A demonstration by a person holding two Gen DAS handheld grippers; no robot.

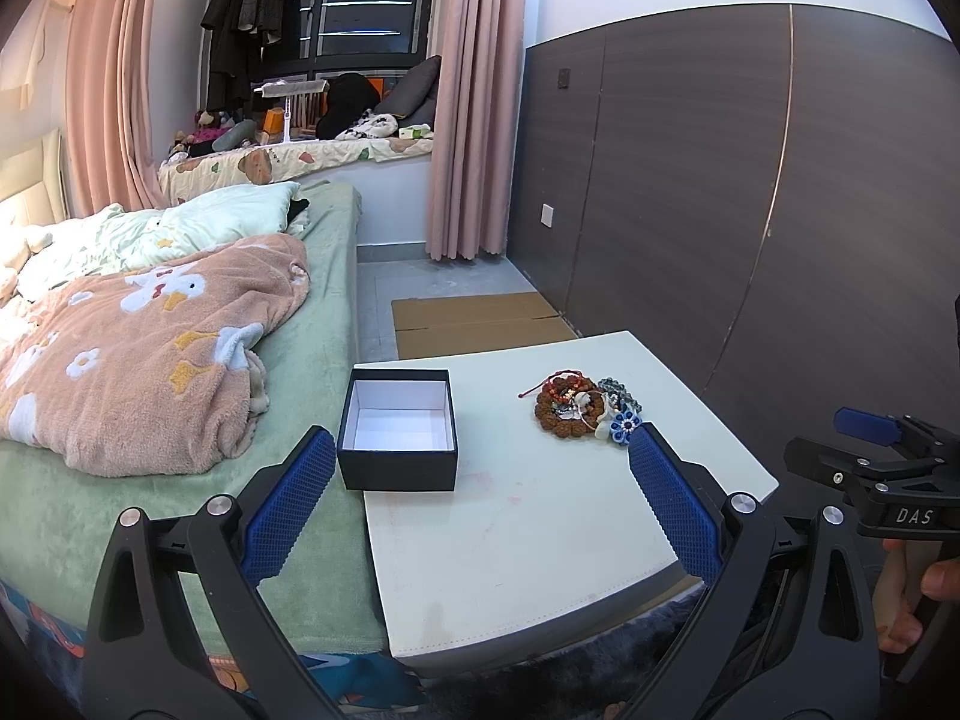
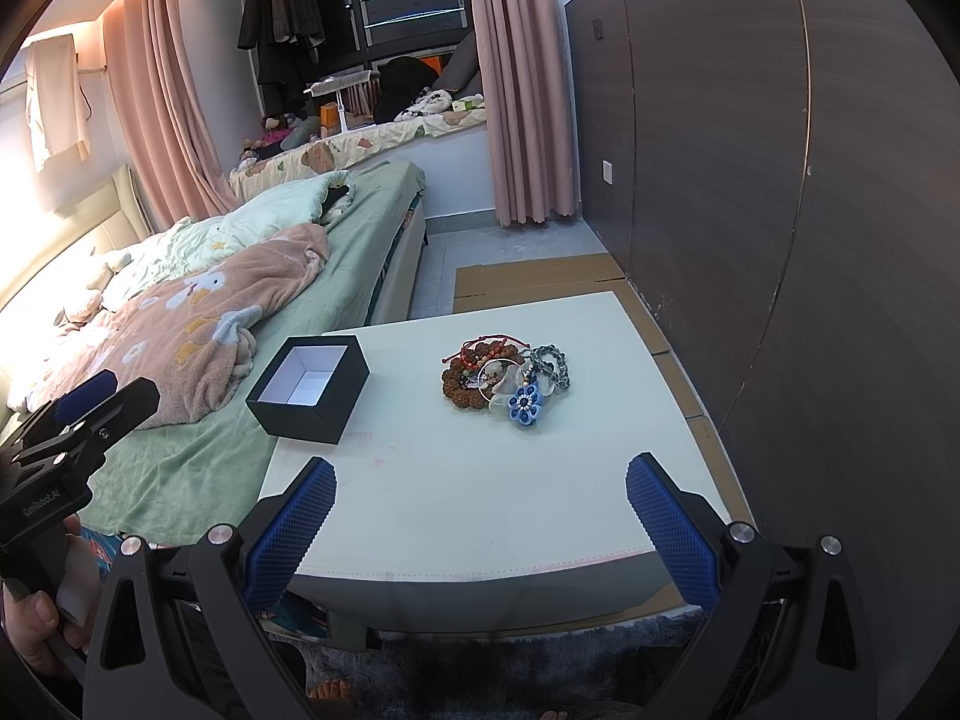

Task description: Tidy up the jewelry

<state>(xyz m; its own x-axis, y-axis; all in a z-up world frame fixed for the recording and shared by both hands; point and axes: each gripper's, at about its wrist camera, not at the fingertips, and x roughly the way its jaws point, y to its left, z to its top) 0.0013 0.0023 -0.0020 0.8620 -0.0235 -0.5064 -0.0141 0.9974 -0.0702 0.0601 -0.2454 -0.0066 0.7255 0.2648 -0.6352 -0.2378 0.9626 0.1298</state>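
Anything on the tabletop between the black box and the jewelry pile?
Nothing: bare white table separates the black box from the jewelry pile, seen in both wrist views.

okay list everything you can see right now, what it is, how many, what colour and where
table: one, white, beside the bed
gift box: one, black outside, white inside, open and empty, table's left side
jewelry pile: one heap, brown bead bracelet, red cords, grey beads, table's right side
flower clip: one, blue, near edge of the pile
blanket: one, pink with flowers, on the green bed
cardboard: one flattened sheet, brown, floor behind table
curtains: pink, by the window
left gripper: open, empty, blue pads
right gripper: open, empty, blue pads
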